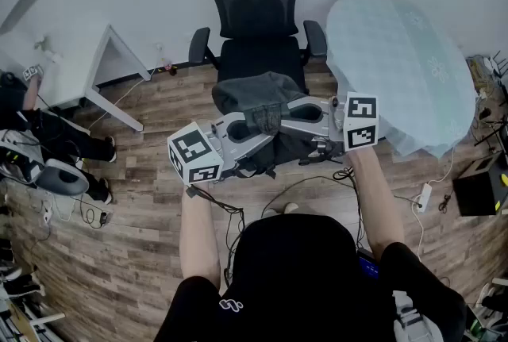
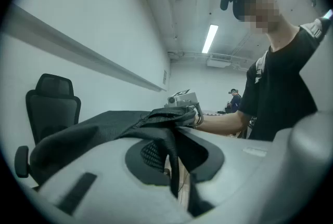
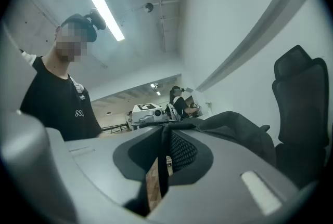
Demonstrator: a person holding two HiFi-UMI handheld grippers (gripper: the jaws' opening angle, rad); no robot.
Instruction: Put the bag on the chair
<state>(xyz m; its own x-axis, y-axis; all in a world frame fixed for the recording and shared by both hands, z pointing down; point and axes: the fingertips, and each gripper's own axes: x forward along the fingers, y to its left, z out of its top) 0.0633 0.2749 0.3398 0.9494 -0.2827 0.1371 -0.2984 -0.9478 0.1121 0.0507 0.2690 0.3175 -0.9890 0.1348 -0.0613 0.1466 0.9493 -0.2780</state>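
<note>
Holding one bag, left gripper and right gripper, one chair beyond

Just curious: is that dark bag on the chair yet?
Not yet: the bag is held up in front of the chair, its fabric pinched in the left gripper and the right gripper.

the chair was cut by the top edge — its seat front hidden behind the bag; a far person, too small to tell.
</note>
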